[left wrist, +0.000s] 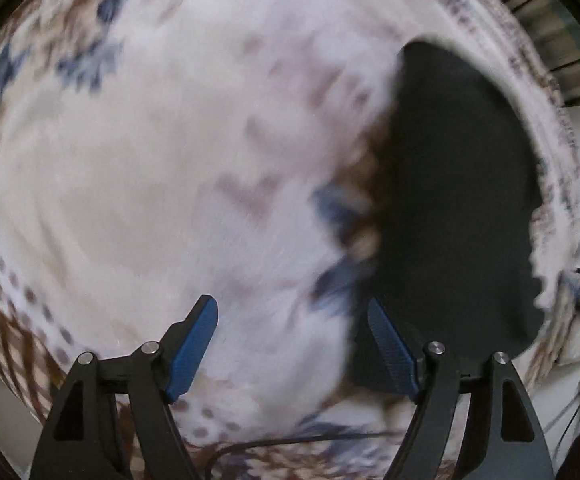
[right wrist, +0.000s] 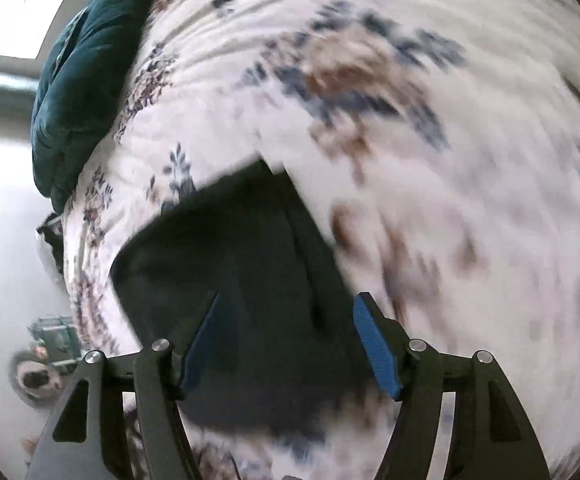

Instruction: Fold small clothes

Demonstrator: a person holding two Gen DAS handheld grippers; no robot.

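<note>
A: The left tongs [left wrist: 292, 344] and right tongs [right wrist: 285, 340], how do they stand?
B: Both spread, gripping nothing.
A: And the dark garment [right wrist: 229, 264]?
B: Flat on the floral bedspread [right wrist: 430, 160]. The right tongs hang over it; the left tongs are beside its edge, over the bedspread. A teal cushion [right wrist: 81, 80] lies at the bedspread's far edge.

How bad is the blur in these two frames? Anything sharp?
Left wrist: bedspread and dark garment smeared by motion; only the left gripper is crisp. Right wrist: same smear on the right side, pillow sharper; window glare top left.
</note>
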